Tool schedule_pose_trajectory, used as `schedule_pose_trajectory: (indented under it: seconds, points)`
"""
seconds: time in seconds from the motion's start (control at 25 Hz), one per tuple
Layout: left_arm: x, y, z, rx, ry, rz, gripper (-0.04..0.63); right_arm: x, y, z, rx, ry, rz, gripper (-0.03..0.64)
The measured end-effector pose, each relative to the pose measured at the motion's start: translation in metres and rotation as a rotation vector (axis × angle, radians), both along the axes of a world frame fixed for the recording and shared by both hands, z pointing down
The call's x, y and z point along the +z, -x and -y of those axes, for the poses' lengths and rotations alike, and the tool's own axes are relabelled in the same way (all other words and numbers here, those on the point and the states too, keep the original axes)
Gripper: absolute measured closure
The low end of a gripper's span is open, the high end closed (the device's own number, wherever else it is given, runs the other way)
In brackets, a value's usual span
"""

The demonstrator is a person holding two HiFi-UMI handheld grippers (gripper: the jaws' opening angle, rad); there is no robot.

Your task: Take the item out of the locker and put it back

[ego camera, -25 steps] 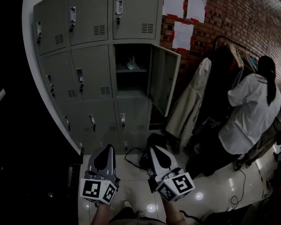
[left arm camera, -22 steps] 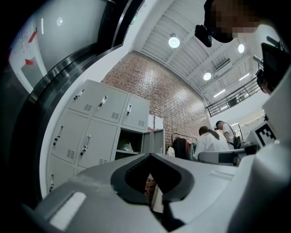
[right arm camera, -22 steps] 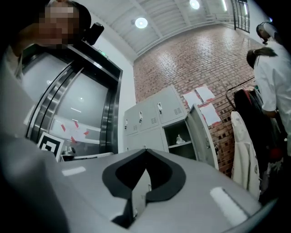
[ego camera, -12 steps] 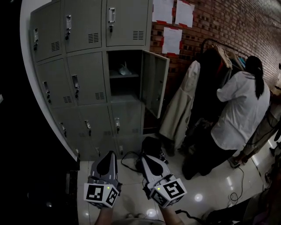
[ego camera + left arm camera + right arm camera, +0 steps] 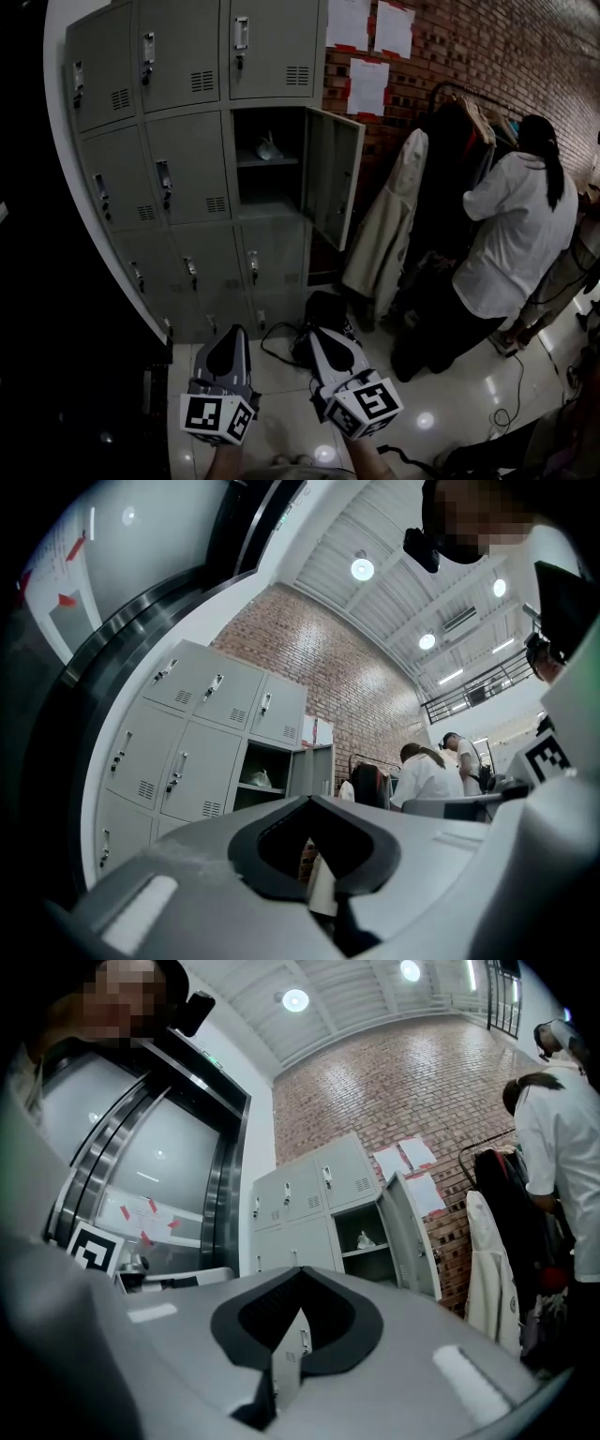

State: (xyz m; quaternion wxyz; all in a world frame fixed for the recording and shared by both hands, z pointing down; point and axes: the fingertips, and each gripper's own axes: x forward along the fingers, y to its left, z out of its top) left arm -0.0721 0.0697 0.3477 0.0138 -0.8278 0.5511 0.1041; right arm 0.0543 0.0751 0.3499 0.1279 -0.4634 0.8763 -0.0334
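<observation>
locker bank (image 5: 178, 178), one compartment open: the open locker (image 5: 251, 187), middle row, right-hand column. its door (image 5: 333, 187) is swung out to the right. the item (image 5: 270, 148), small, pale and crumpled, sits on the shelf inside the open locker, upper half, toward the back. can't tell what it is. it also shows in the left gripper view (image 5: 261, 778) and the right gripper view (image 5: 366, 1239), same spot.

left gripper (image 5: 228, 330) is well below the open locker and well apart from it, over the floor (image 5: 450, 403), pointing at the bottom row. jaws together, nothing between them. right gripper (image 5: 314, 333) is just beside it, below the open locker's door, jaws also clenched and empty. neither touches the locker or the item.

right of the open locker: brick wall (image 5: 469, 47) with white papers (image 5: 367, 84) taped on, a pale coat (image 5: 384, 234) hanging just beside the door, dark clothes on a rack behind it. a person in a white top (image 5: 511, 234) stands further right, back to the camera, hands in the rack. a black bag (image 5: 323, 307) with cables lies on the floor under the open locker, just ahead of the right gripper.
</observation>
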Motion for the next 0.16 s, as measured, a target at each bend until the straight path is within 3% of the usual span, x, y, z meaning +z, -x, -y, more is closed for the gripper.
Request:
schedule_pose_trajectory:
  seconds: [0.16]
  points:
    - [-0.0048, 0.0021, 0.0022, 0.005, -0.013, -0.003, 0.589, -0.0007, 0.002, 0.002, 0.007, 0.001, 0.002, 0.615]
